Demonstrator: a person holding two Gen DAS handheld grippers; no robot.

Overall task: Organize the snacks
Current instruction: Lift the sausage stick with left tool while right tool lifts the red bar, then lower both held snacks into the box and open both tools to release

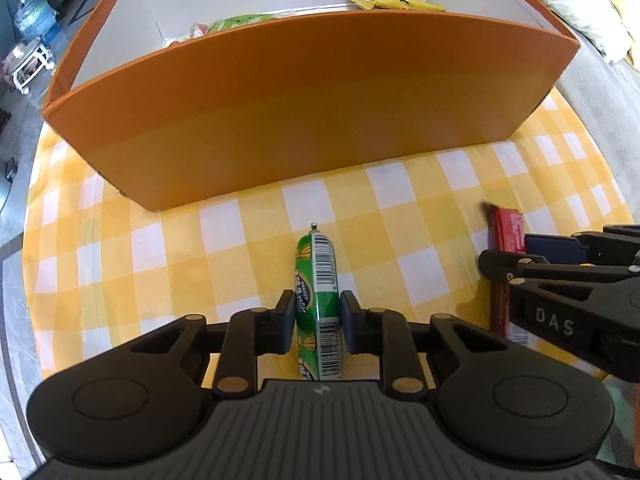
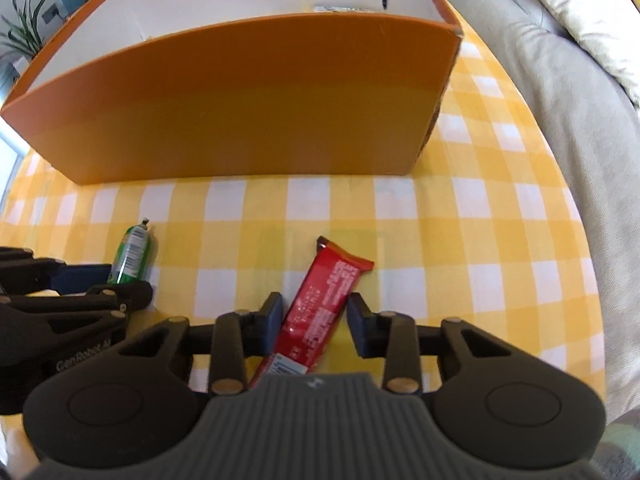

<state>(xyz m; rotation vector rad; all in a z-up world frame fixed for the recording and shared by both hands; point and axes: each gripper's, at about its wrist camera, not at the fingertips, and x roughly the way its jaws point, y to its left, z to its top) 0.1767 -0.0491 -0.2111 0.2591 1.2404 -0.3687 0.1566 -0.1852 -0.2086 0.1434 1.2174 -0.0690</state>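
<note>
**As both claws close in, two snacks wait to be lifted into the orange box**

While each claw straddles its own snack on the yellow-and-white checked tabletop [image 1: 132, 248], the step in hand is the grasp before the lift. In the left wrist view, the left claw [image 1: 318, 320] sits at the lower centre of the frame with its dark pads on either side of a green foil-wrapped sausage-shaped snack stick [image 1: 318, 280]; the pads appear to touch the wrapper on both flanks, so I judge it gripped. In the right wrist view, the right claw [image 2: 314, 318] brackets a red flat-wrapped snack bar [image 2: 320, 304] that lies slanted between the pads. The left pad meets the wrapper, yet a strip of tabletop shows between the bar and the right pad, so this claw is not clamped.

Across the upper half of both frames stands the large orange cardboard box with a white inside [image 1: 304, 92], its top open. A green packet [image 1: 236, 24] and a yellow packet [image 1: 394, 2] already lie within, toward the far wall.

Next, as I judge it, the right claw must finish closing on the slanted bar, and both must rise enough to clear the tall near wall before reaching over it. A skewed grip on the bar could let it swing or slip.
</note>
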